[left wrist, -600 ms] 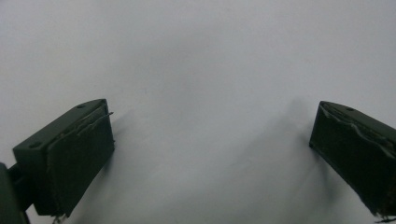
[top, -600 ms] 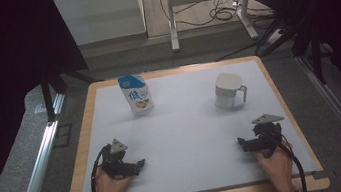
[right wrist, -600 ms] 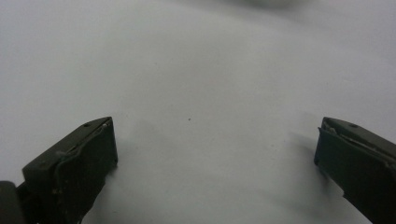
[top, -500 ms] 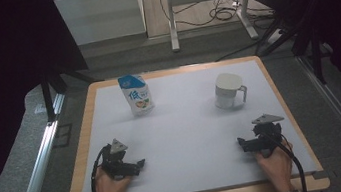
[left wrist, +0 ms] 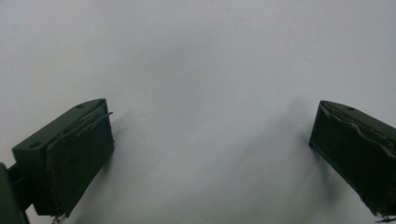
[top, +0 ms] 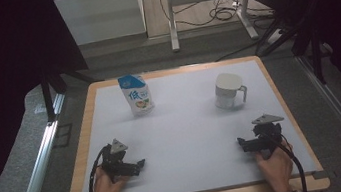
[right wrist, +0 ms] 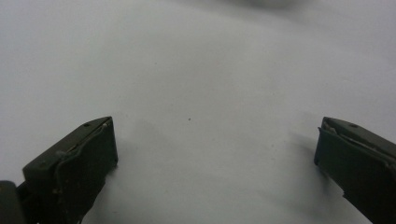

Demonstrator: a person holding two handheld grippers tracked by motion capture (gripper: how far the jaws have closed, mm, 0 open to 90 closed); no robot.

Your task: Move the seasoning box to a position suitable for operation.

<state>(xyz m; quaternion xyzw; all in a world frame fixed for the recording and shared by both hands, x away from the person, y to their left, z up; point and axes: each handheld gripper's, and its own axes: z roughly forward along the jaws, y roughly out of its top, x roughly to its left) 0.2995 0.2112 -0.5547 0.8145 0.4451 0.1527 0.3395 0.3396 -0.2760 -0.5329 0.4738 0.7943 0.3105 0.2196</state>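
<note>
The left gripper (top: 140,165) has its two black jaws spread wide apart with nothing between them but bare white tabletop (left wrist: 201,70). The right gripper (top: 241,142) stands the same way, its jaws wide apart over the same plain surface. Each rests low on the near part of the white, wood-edged table (top: 182,124), held in a hand (top: 106,186), and the two are well apart from each other.

Well beyond the left jaws, toward the far edge, a white and blue soft pouch with printed lettering (top: 136,94) stands upright. Beyond the right jaws, nearer than the pouch is to the left ones, a white lidded plastic mug with a side handle (top: 229,90) stands upright; its lid hides whatever is inside.
</note>
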